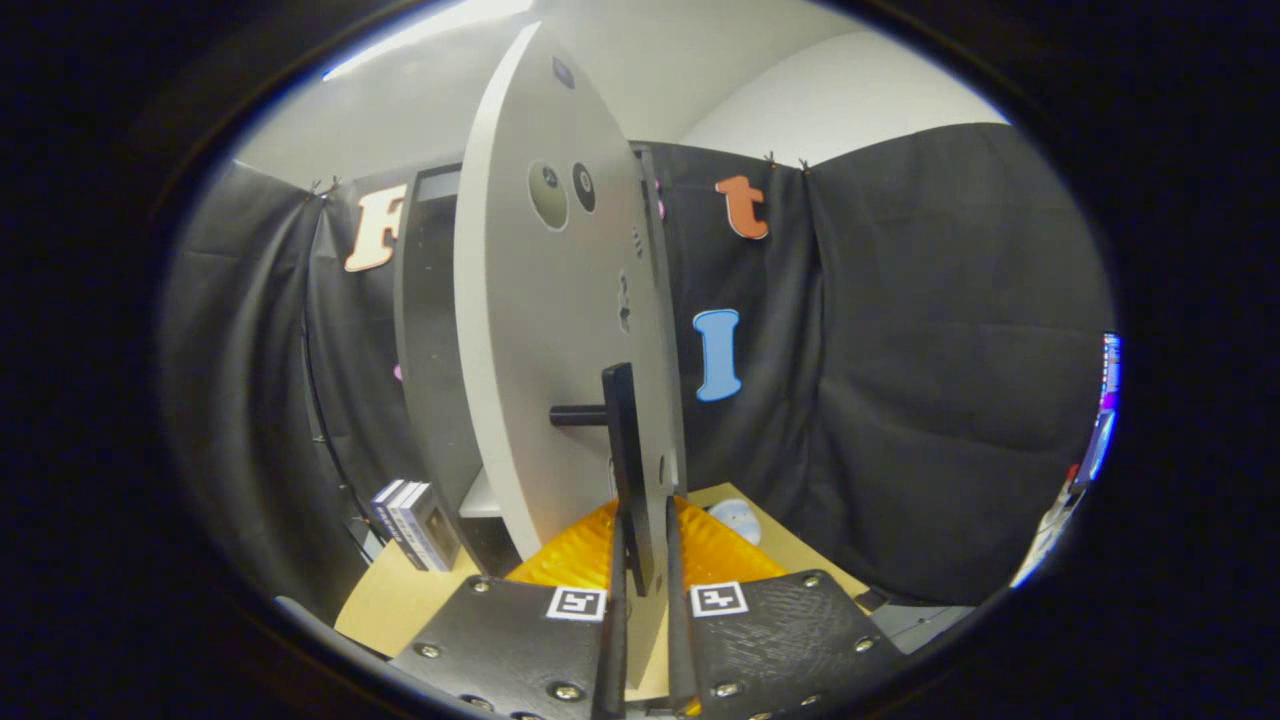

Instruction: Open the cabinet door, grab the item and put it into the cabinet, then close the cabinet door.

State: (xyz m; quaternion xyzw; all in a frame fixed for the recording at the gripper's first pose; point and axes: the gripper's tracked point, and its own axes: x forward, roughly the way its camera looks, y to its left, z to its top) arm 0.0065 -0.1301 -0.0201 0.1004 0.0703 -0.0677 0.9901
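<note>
The cabinet door [540, 330] is a light grey panel, swung out towards me and seen almost edge-on. Its black bar handle [625, 460] stands upright on a short stub. The lower end of the handle runs down between my fingers. My gripper [642, 570] is shut on the handle, with both fingers pressed close on either side. Behind the door, the dark inside of the cabinet [430, 330] and a pale shelf [482, 497] show. A small blue and white box [415, 525] stands on the tan table [390, 600], left of the cabinet's foot.
A white round disc [735, 520] lies on the table just right of the door's lower edge. Black cloth walls close in the booth behind and on both sides. A lit screen [1105, 410] stands at the far right.
</note>
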